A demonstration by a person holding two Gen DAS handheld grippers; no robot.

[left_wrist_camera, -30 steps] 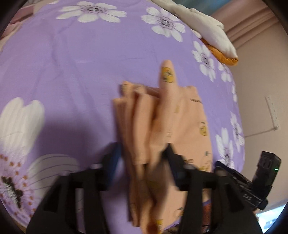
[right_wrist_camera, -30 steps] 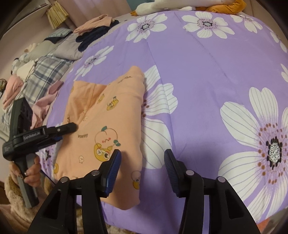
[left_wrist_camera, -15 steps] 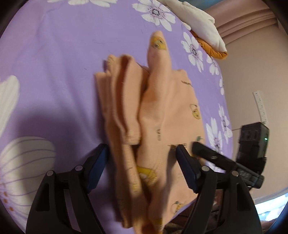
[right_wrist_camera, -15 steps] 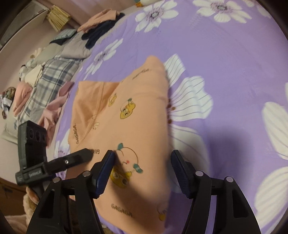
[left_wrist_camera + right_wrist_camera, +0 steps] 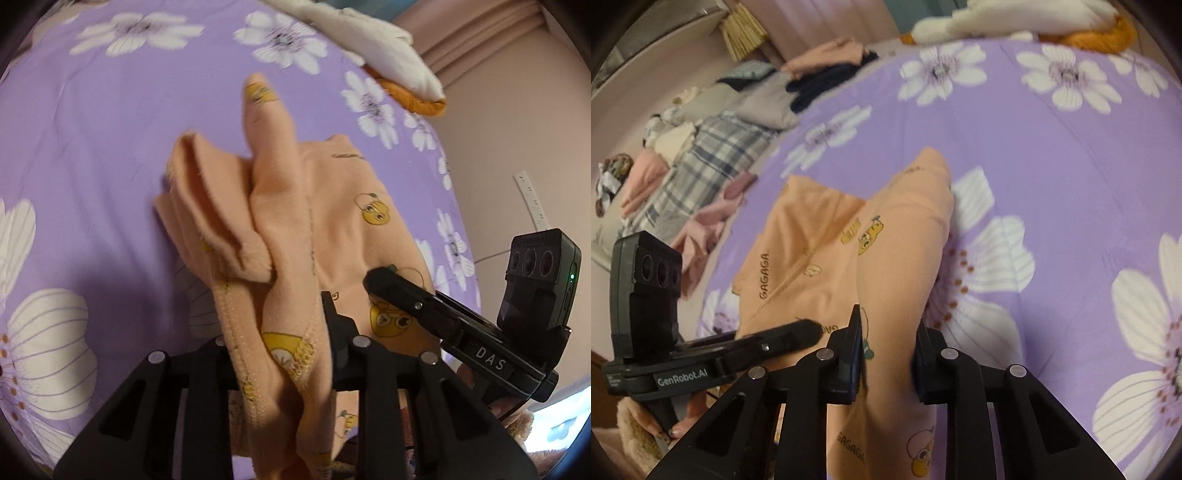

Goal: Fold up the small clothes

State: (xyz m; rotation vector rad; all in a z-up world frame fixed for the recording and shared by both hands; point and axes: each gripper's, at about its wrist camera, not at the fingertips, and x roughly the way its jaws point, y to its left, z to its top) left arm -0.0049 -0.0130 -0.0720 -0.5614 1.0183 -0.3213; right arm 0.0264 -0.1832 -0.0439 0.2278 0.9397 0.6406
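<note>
A peach garment [image 5: 343, 206] with yellow cartoon prints lies on the purple flowered bedspread [image 5: 92, 122], its left side bunched in folds. My left gripper [image 5: 279, 339] is closing on the garment's near hem, and the cloth is gathered and pinched between its black fingers. In the right wrist view the same peach garment [image 5: 820, 236] runs up from my right gripper [image 5: 888, 343], whose jaws are also closing with a raised fold of the cloth squeezed between them. Each gripper shows in the other's view, close beside it at the near edge.
A white and orange cushion [image 5: 391, 51] lies at the bed's far end. Piles of other clothes [image 5: 713, 147] cover the bed's left side. A wall with a power strip [image 5: 532, 199] stands past the right edge. A hand [image 5: 646, 424] holds the left gripper's handle.
Both grippers moved forward over the garment's near hem and their jaws narrowed from wide open onto the cloth. The hem is now gathered and slightly lifted.
</note>
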